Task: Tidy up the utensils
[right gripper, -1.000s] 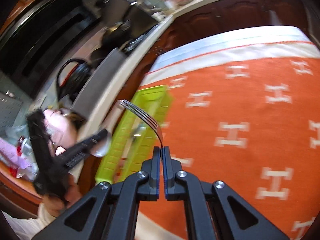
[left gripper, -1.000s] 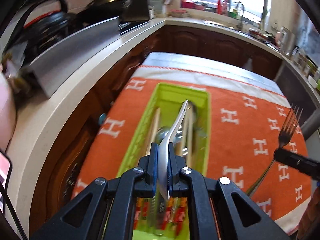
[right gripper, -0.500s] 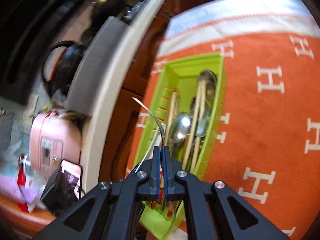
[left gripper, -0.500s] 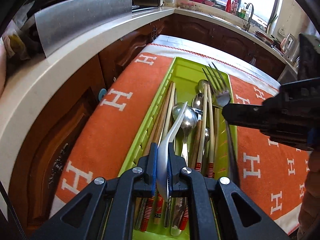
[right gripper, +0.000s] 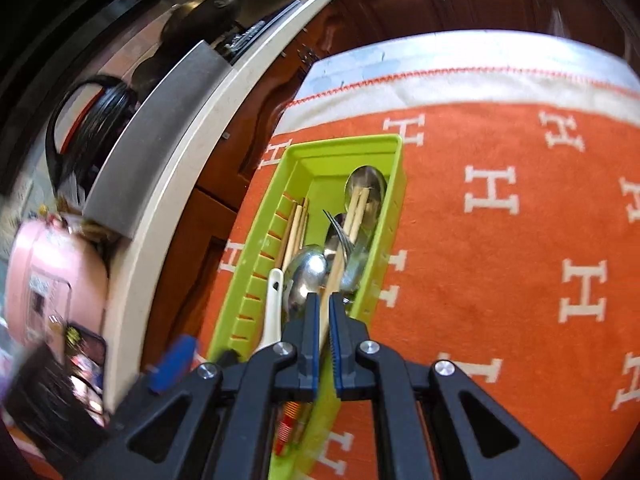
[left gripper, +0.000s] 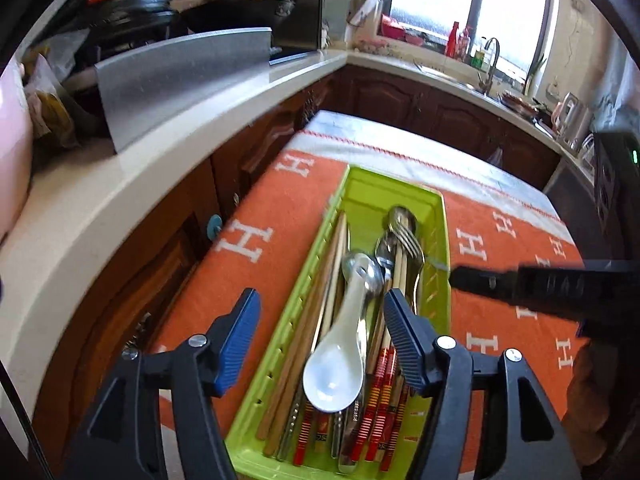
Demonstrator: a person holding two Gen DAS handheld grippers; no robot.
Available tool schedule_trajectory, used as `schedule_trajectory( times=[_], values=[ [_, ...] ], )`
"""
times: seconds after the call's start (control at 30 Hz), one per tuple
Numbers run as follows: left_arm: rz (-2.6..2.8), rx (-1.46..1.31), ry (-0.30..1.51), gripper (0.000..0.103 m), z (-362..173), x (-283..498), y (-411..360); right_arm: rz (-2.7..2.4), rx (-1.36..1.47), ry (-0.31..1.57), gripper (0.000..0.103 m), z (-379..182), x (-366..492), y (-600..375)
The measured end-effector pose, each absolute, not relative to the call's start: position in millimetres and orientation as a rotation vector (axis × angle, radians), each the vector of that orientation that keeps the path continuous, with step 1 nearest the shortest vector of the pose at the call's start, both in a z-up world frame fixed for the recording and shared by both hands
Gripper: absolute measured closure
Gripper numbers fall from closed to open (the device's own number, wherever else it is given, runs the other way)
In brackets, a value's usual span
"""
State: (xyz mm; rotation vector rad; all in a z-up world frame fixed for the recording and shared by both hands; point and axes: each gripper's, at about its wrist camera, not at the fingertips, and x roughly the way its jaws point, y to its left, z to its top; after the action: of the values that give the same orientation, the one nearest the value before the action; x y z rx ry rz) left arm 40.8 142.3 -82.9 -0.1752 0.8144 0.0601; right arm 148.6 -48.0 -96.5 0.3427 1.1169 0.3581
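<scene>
Both utensils now in tray point(left gripper: 438, 216)

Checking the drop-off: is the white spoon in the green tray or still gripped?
In the tray. The white spoon lies on the other utensils in the green tray, and the left gripper stands wide open around it, its pads clear.

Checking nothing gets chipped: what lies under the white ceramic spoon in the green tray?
The white ceramic spoon rests on a metal spoon, wooden chopsticks and red-striped chopstick ends inside the green tray. The tray floor beneath it is hidden.
</scene>
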Motion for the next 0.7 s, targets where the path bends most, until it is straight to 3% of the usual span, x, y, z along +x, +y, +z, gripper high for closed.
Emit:
schedule_trajectory(
  times=[0.2, 0.37, 0.7],
  values=[
    [0.126, -0.177, 0.789, 0.035, -65.8, 37.2, 155.4, 0.335, 0.299, 1.111, 0.096, -101.6, 129.5, -59.8],
    [0.147, -0.183, 0.794, 0.019, -58.8, 31.5, 153.5, 0.303, 0.276, 1.087, 0.096, -100.1, 112.5, -75.2],
    [0.072, -0.077, 0.813, 0.001, -41.0, 20.0, 100.7, 0.206, 0.243, 0.998, 0.096, -75.7, 75.3, -120.4]
  ],
)
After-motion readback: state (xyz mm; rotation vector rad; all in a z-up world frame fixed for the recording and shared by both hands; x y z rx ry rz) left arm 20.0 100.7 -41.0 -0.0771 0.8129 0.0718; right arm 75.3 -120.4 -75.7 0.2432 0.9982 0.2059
